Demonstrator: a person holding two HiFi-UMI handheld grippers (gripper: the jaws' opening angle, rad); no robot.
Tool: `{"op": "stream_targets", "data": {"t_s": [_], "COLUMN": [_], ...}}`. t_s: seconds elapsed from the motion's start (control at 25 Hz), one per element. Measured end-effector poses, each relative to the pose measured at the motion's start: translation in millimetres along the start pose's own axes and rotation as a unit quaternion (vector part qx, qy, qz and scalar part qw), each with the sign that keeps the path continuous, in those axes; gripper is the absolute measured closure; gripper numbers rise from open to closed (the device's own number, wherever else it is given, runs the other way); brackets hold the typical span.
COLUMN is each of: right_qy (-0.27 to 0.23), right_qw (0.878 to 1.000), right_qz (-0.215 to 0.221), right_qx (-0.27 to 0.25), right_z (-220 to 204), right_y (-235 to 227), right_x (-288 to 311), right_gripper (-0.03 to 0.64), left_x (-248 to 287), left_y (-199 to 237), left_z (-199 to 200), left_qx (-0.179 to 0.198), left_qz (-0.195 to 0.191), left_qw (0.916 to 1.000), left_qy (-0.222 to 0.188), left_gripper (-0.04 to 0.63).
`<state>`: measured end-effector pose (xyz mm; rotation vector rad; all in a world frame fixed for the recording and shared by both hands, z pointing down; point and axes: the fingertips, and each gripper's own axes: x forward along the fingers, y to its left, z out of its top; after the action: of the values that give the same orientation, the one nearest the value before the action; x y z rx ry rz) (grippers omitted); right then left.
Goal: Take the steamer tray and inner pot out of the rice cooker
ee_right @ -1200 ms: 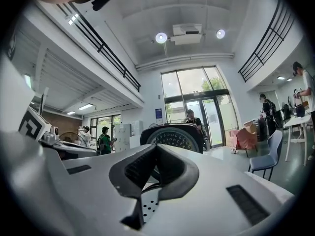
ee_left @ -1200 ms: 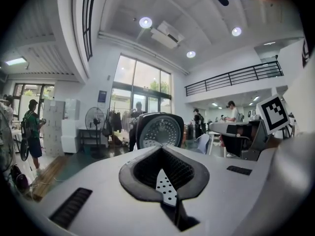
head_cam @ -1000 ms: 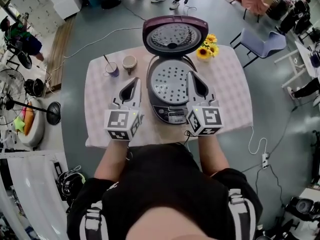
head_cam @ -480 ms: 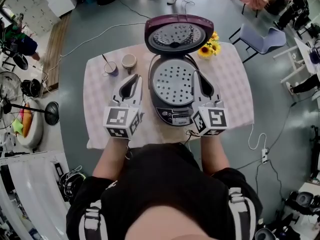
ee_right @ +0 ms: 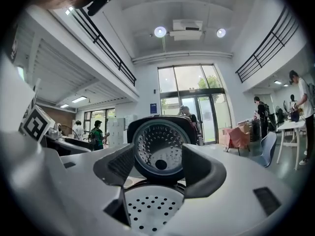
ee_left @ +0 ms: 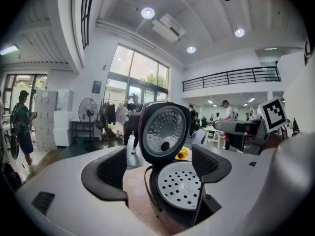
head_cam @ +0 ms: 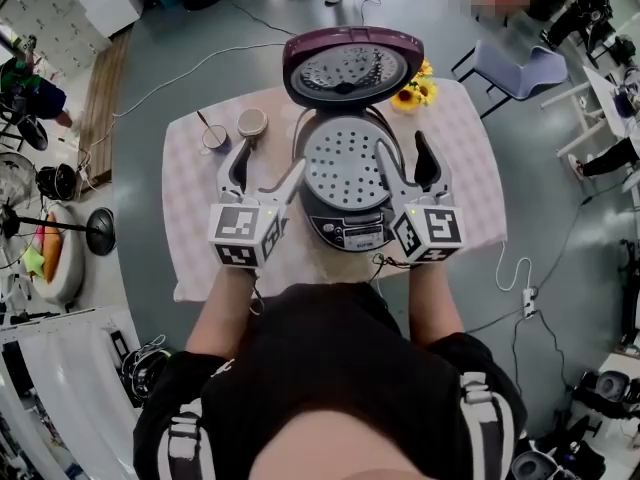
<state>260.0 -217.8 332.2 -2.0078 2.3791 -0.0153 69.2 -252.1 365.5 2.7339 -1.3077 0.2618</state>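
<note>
Left claw (head_cam: 268, 158), right claw (head_cam: 400, 140) newly spread beside steamer tray (head_cam: 345, 163); beige cup (head_cam: 252, 123) head-view only

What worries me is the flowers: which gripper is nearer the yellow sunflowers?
Right. The right gripper is beside the purple rice cooker, just short of the yellow sunflowers; the left gripper is across the cooker. Both grippers' jaws just opened, holding nothing.
</note>
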Motion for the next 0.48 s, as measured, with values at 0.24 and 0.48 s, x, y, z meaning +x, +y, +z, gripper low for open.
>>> {"op": "stream_targets", "data": {"t_s": [0.24,0.48], "right_qy": [0.058,0.141], "right_qw": [0.998,0.988], "right_qz": [-0.005,0.000], "right_qx": [-0.032,-0.061], "right_z": [-23.4,-58.1], "right_y": [-13.0,-32.0], "right_x": [-2.4,3.5], "right_gripper": [0.342,0.342], "left_x": [9.1,26.0], "left_y": [-8.9,-18.9], "left_z": [-15.6,-36.8], "left_qx": [0.016,0.053], "left_qz": [-0.012,-0.024], "left_qw": [0.9988,0.9938], "left_qy": [0.046,0.095], "left_gripper": [0.204,0.204]}}
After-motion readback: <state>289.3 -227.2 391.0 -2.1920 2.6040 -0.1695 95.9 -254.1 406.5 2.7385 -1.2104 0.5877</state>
